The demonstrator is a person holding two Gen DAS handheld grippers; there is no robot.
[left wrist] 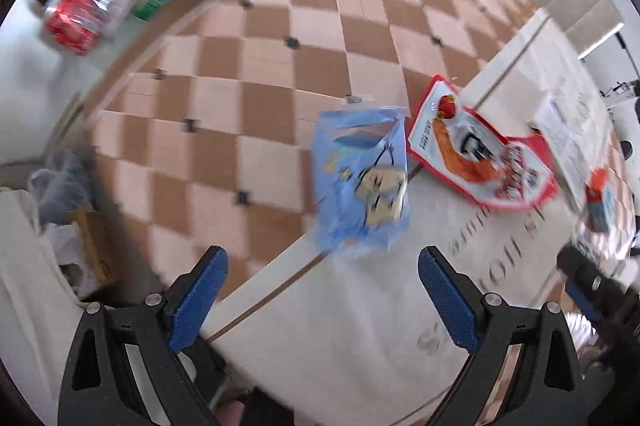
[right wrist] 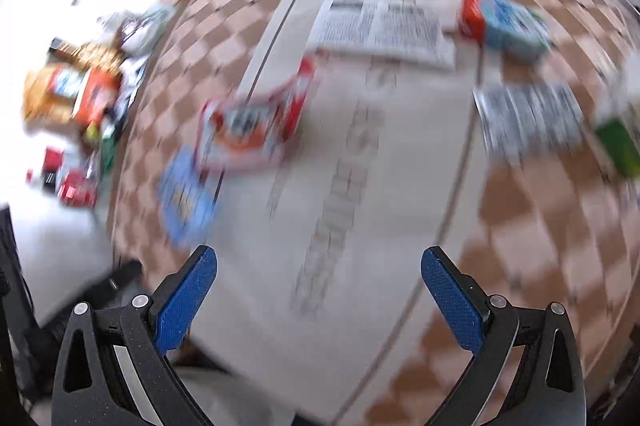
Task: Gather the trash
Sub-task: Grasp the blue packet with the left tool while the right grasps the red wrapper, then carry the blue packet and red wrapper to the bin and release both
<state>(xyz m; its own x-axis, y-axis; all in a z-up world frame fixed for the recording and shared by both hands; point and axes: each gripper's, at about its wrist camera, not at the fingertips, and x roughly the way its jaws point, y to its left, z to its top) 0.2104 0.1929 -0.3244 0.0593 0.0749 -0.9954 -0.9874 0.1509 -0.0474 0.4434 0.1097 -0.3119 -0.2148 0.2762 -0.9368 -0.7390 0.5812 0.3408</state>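
Blur everywhere; my left gripper (left wrist: 320, 300) and right gripper (right wrist: 320, 298) gape wide, empty. I may overshoot the blue wrapper (left wrist: 362, 182) at frame centre.

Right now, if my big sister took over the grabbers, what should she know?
Left gripper: open, holding nothing, above the blue snack bag.
Right gripper: open, holding nothing, over the pale runner.
On the checkered table: the blue bag, a red wrapper beside it, a red-and-blue box, a printed sheet and a blurred wrapper.
Done: nothing is in either gripper.
Left: all of these still need collecting; the blue bag looks closest.
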